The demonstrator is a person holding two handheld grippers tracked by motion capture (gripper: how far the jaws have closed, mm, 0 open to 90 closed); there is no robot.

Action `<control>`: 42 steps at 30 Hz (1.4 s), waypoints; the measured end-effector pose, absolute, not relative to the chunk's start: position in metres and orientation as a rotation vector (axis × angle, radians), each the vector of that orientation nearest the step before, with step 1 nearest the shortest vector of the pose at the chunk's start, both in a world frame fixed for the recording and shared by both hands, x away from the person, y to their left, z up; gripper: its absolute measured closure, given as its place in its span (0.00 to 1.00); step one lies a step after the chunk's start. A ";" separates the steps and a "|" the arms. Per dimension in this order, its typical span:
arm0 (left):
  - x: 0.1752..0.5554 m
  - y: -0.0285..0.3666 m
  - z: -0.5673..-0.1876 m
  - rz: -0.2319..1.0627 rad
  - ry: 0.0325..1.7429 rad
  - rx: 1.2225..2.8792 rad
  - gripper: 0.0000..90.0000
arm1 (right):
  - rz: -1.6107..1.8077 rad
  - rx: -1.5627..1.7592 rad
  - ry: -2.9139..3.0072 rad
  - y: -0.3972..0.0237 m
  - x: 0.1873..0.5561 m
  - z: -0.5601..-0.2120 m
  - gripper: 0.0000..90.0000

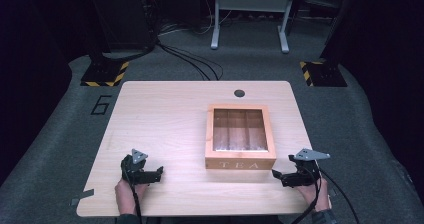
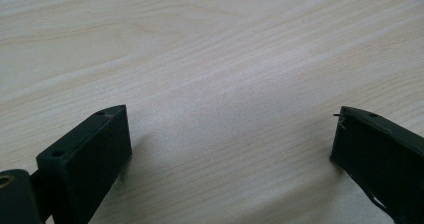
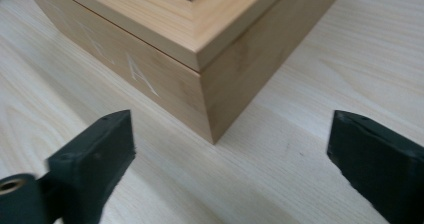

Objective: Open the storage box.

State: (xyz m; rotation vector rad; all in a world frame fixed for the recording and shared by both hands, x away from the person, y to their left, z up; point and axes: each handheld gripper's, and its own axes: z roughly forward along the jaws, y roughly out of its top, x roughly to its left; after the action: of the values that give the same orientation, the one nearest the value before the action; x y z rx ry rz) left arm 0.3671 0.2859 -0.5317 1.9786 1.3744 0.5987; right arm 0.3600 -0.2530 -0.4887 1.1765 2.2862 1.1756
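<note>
Tea box (image 1: 240, 138) on worktop (image 1: 165, 114), right of centre; left tongs (image 1: 159, 173) near front edge, well left of box; right tongs (image 1: 278, 175) just beside box's front right corner.

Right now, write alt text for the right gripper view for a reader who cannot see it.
A corner of a closed wooden tea box fills the upper frame, its front face bearing pale letters. The right tongs stand open just short of that corner, touching nothing, above the light wooden table.
</note>
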 end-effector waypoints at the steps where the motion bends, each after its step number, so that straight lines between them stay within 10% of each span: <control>1: 0.367 0.286 -0.532 0.599 1.374 1.979 0.03 | 1.191 1.166 2.287 -0.253 0.360 -0.488 0.17; 18: 0.367 0.286 -0.532 0.599 1.374 1.979 0.03 | 1.235 1.126 2.268 -0.245 0.356 -0.480 0.85; 42: 0.367 0.286 -0.532 0.598 1.373 1.980 0.03 | 1.302 1.134 2.249 -0.250 0.354 -0.480 0.95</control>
State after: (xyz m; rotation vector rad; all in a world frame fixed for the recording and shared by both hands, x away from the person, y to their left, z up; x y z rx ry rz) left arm 0.3672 0.2860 -0.5317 1.9799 1.3735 0.5982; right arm 0.3544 -0.2501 -0.4798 1.1345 2.2490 1.3017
